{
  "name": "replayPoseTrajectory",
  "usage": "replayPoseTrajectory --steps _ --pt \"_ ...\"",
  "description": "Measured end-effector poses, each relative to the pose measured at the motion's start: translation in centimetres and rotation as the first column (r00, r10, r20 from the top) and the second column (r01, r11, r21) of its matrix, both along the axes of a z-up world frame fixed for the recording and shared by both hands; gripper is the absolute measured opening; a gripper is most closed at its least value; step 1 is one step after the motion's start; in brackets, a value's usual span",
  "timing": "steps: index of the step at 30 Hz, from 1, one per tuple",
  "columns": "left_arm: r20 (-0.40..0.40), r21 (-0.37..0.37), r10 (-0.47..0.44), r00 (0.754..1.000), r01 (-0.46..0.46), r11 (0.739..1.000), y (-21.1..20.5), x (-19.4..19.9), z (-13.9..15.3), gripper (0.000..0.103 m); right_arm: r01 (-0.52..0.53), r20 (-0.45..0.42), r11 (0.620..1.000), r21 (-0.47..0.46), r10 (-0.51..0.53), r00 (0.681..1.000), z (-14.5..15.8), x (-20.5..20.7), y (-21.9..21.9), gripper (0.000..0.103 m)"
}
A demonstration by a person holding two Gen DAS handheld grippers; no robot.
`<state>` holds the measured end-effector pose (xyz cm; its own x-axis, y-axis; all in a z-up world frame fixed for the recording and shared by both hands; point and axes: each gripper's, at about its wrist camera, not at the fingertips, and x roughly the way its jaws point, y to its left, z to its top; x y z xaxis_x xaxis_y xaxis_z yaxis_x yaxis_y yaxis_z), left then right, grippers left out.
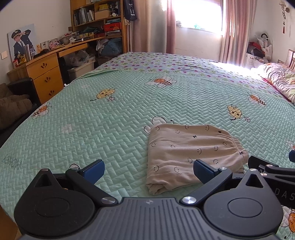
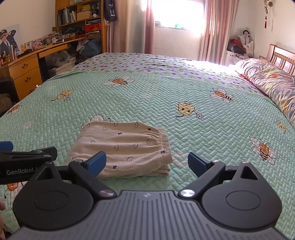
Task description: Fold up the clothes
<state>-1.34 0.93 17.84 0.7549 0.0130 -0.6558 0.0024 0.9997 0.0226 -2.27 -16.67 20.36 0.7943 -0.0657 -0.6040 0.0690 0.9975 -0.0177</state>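
Beige folded garment (image 2: 121, 149), perhaps shorts, flat on green quilt (image 2: 166, 96)

- The folded garment (image 1: 191, 157) lies on the bed cover (image 1: 114, 118), near its front edge.
- The left gripper (image 1: 148, 170) hangs just before the garment's left part; the right gripper (image 2: 147, 164) just before its right part, both with fingers spread.
- A rolled quilt (image 2: 271, 81) lies along the bed's right side.
- A desk (image 1: 44, 68) stands left of the bed, shelves (image 1: 97, 16) behind it.
- A window (image 1: 197, 13) is behind the bed.
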Motion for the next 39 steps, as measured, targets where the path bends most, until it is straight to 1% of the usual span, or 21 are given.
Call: replayPoseTrajectory --steps 14,30,35,36,39 --pt "-0.008 0.011 -0.007 1.000 0.007 1.000 -0.7 0.1 -0.2 0.102 -0.001 0.007 1.000 0.012 0.001 1.000 -0.2 -0.1 -0.5 0.095" --pt "-0.034 0.017 -0.025 0.999 0.026 1.000 -1.1 0.9 -1.5 0.102 -0.008 0.002 0.999 0.031 0.008 1.000 -1.1 0.4 -1.1 0.095" --pt "-0.048 0.006 -0.035 0.998 0.035 0.999 -1.0 1.5 -2.3 0.102 -0.017 -0.004 0.999 0.043 0.017 1.000 -1.7 0.9 -1.4 0.095" --pt "-0.051 0.001 -0.041 0.998 0.041 0.999 -0.9 1.6 -2.5 0.102 -0.019 -0.006 0.999 0.048 0.020 1.000 -1.9 1.0 -1.6 0.095" --pt "-0.056 -0.011 -0.054 0.997 0.053 0.999 -0.4 2.2 -3.1 0.102 -0.031 -0.015 0.993 0.111 0.033 0.999 -2.6 1.4 -3.0 0.095"
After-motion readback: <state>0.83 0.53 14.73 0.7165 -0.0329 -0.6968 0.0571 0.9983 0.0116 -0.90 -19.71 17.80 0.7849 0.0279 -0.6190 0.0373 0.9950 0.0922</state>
